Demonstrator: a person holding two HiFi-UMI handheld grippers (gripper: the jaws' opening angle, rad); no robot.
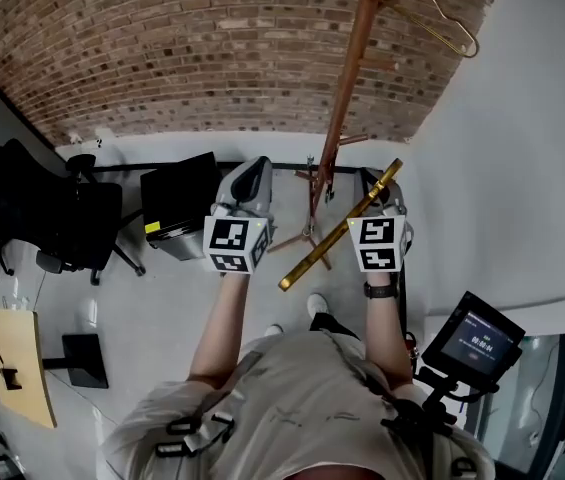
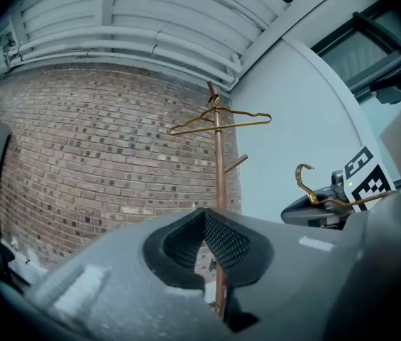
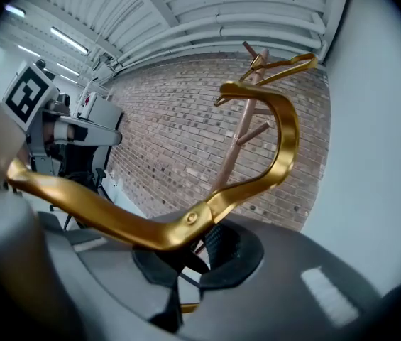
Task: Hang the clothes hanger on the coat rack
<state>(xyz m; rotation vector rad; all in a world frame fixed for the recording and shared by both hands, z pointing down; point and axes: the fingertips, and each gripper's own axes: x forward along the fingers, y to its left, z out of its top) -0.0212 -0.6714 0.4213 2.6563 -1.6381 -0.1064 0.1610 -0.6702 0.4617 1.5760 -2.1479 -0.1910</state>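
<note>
— Anything legible close in?
— Only square black-and-white markers on the left tongs [image 2: 204,222] and right tongs [image 3: 201,246]. Low at the right, a small lit screen [image 1: 477,340], print too small to read. On the floor, a black box [image 1: 182,198] with a yellow sticker [image 1: 152,227], also unreadable.
— And the grip?
— Right tongs clenched on the gold clothes hanger [image 3: 108,212] near its neck, hook curling upward. Left tongs pressed together, holding nothing, just beside the right.
— Room ahead?
— Open air between the held hanger and the coat rack [image 1: 347,78], not touching. Second hanger [image 2: 218,123] at the rack's top. Brick wall [image 1: 192,48] behind, white wall [image 1: 532,138] along the right, office chairs [image 1: 32,208] far left.
</note>
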